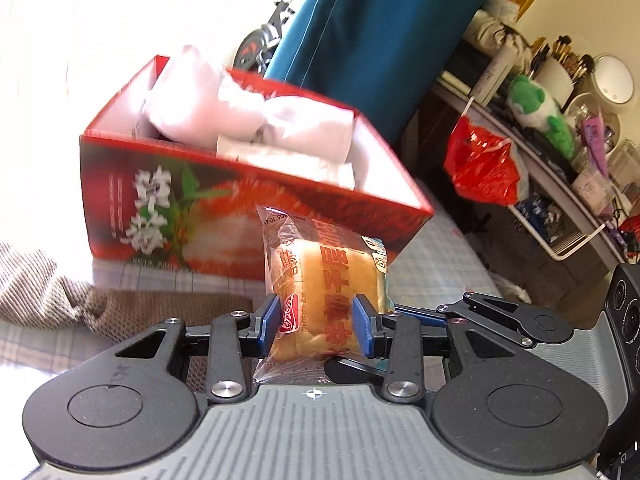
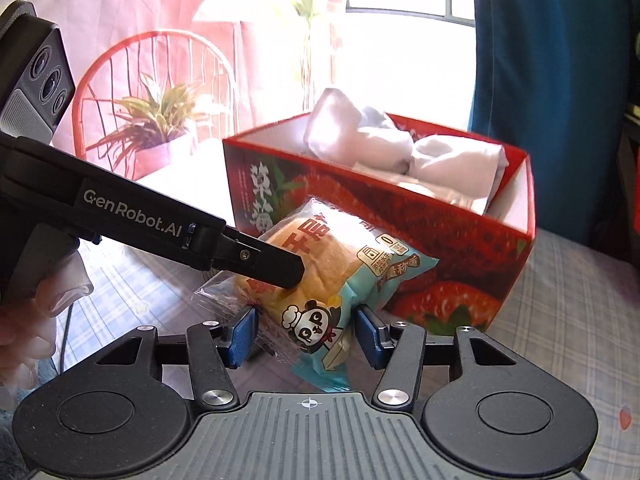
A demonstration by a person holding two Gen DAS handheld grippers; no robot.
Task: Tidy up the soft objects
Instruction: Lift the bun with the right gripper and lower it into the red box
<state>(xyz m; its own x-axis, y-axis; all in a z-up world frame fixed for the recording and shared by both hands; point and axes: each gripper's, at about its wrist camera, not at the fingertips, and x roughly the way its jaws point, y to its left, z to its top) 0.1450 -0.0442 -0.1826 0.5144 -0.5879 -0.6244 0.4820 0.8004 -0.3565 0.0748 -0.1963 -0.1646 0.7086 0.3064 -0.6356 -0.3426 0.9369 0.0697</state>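
Note:
A wrapped bread bun (image 1: 324, 280) in a clear and teal packet hangs just above the checked sheet, in front of a red strawberry-print box (image 1: 248, 208). My left gripper (image 1: 316, 314) is shut on the bun, its blue pads pressing both sides. My right gripper (image 2: 304, 330) is closed on the packet's (image 2: 320, 276) panda-printed end, pads against the wrapper. A left finger (image 2: 280, 266) lies across the bun in the right wrist view. The box (image 2: 448, 276) is open on top and holds white cloth bundles (image 2: 452, 160).
A brown knitted cloth (image 1: 48, 280) lies at the left on the checked sheet (image 1: 444, 256). A cluttered shelf with a green plush (image 1: 536, 108) and a red plastic bag (image 1: 480, 164) stands at the right. A teal curtain (image 1: 360, 20) hangs behind the box. A potted plant (image 2: 156, 120) stands farther back.

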